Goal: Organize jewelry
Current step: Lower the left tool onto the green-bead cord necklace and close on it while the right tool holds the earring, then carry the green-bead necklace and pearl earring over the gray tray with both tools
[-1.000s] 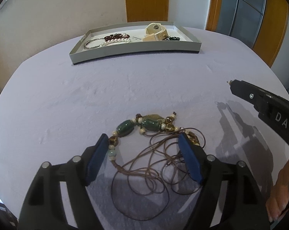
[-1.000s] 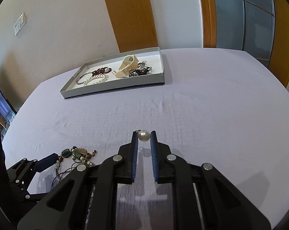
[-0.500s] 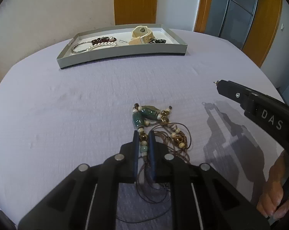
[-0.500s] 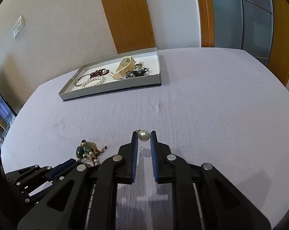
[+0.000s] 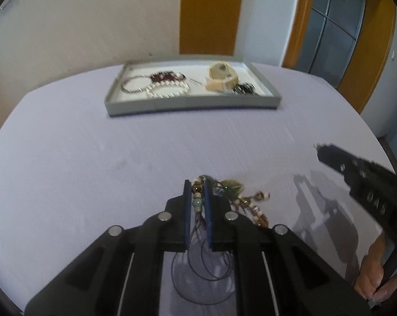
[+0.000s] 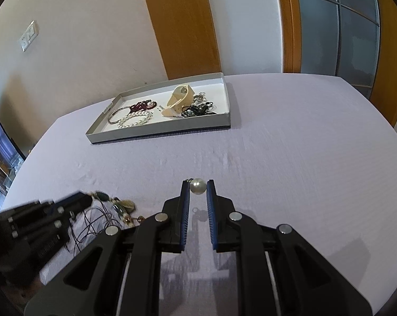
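My left gripper (image 5: 197, 185) is shut on the beaded cord necklace (image 5: 240, 200), whose green and brown beads hang beside the fingers while its dark cord loops trail on the lilac cloth below. In the right wrist view the same gripper (image 6: 85, 200) shows blurred at the lower left with the necklace (image 6: 119, 206) draped from it. My right gripper (image 6: 197, 186) is shut on a single white pearl (image 6: 197, 186) with a small metal loop, held above the cloth. The grey jewelry tray (image 5: 193, 102) (image 6: 159, 129) lies far across the table.
The tray holds a silver bangle (image 5: 132, 85), a white pearl bracelet (image 5: 168, 90), dark red beads (image 5: 164, 76), a beige watch (image 5: 221, 77) and black cords (image 5: 243, 89). A wall, wooden door frames and a glass door stand behind the table. A hand (image 5: 369, 276) grips the right tool.
My left gripper closed on the necklace's beads and lifted them off the cloth, moving toward the tray. The right gripper kept still with the pearl.
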Demonstrator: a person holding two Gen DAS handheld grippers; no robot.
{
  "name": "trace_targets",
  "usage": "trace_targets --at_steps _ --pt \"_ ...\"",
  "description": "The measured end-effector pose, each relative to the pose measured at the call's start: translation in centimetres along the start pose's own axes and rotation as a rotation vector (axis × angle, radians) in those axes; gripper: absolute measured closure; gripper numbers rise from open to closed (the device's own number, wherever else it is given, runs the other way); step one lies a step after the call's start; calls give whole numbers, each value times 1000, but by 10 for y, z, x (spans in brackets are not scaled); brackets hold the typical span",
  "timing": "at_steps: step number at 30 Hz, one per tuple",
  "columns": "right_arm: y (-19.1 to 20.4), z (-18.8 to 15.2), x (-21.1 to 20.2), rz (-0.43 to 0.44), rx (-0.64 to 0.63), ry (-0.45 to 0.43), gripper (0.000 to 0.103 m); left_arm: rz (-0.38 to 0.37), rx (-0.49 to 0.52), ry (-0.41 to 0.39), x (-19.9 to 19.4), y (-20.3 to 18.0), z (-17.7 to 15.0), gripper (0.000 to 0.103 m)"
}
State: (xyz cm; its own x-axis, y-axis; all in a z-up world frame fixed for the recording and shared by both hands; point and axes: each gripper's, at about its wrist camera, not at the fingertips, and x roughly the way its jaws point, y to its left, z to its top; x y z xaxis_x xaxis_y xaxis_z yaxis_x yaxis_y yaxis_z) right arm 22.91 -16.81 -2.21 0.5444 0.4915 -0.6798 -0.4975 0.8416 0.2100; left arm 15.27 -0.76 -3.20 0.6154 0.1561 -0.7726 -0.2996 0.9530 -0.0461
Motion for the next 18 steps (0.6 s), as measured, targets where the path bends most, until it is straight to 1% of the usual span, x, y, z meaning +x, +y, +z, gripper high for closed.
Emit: trace_targets --at_steps 9,18 --pt "12 11 0 14 -16 -8 89 34 4 -53 -12 9 35 94" --pt "17 25 2 24 -20 -20 89 52 -4 -74 -15 13 59 94"
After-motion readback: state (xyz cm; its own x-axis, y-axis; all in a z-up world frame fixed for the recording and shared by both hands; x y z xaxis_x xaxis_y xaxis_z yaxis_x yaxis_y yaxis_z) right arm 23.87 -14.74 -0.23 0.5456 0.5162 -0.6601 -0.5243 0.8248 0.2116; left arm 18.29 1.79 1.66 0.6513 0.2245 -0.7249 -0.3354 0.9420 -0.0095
